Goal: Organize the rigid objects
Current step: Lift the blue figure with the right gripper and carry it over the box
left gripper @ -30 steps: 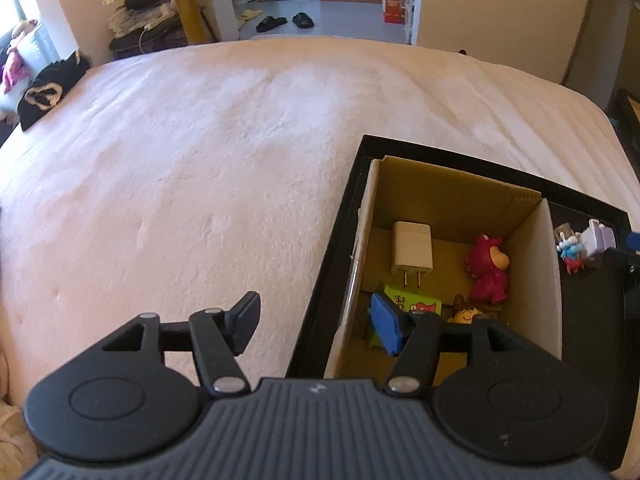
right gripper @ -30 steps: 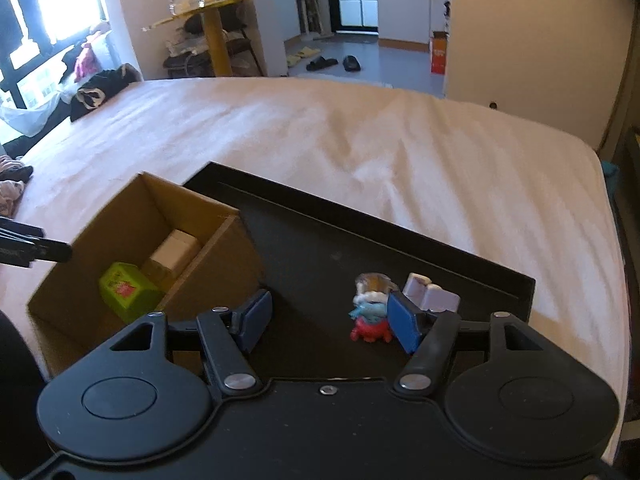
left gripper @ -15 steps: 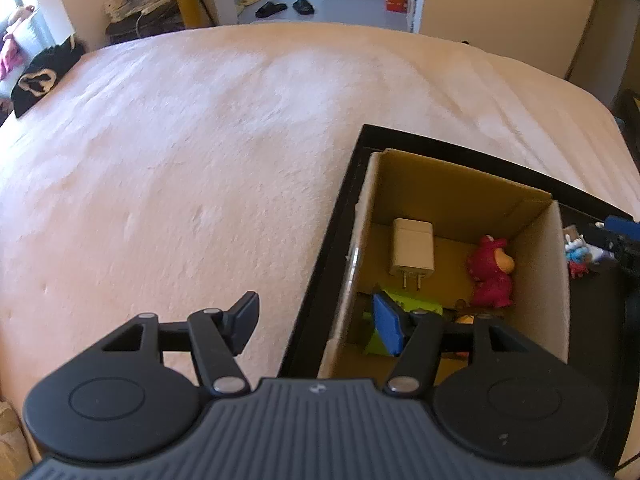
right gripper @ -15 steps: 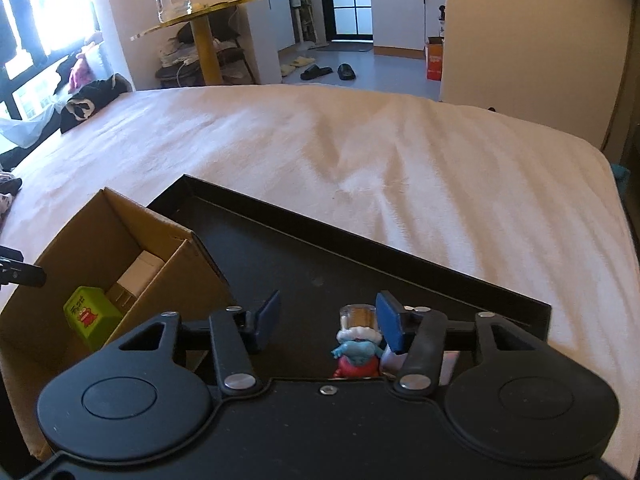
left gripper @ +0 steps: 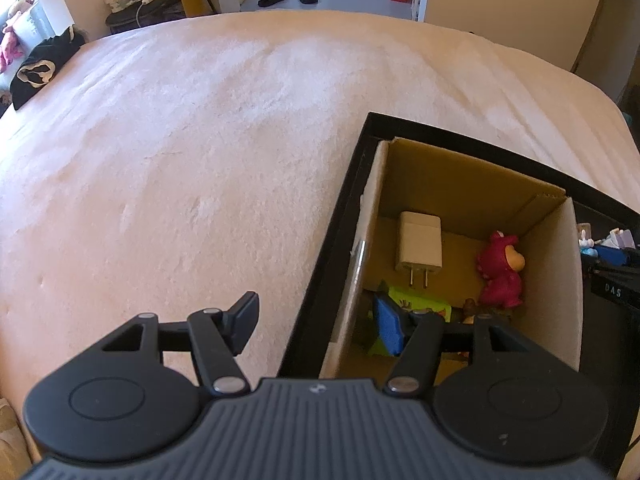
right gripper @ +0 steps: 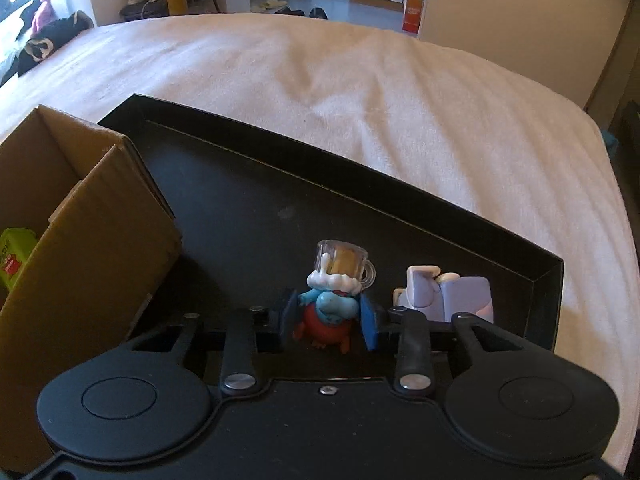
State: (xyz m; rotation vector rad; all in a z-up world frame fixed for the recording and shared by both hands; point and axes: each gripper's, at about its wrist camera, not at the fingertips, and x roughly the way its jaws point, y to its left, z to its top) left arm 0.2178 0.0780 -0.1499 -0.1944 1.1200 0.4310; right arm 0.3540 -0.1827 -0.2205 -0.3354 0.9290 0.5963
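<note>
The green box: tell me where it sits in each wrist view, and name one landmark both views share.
Left wrist view: the green box lies on the floor of the cardboard box, lower centre-right, partly hidden behind the left gripper.
Right wrist view: the green box peeks out at the far left edge, inside the cardboard box.
Shared landmark: the black tray holding the cardboard box.

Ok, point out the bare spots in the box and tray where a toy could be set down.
In the cardboard box, the floor behind the white charger is bare; its near end is crowded by the green block and red figure. On the black tray, the stretch between box and beer-mug figure is bare.
</note>
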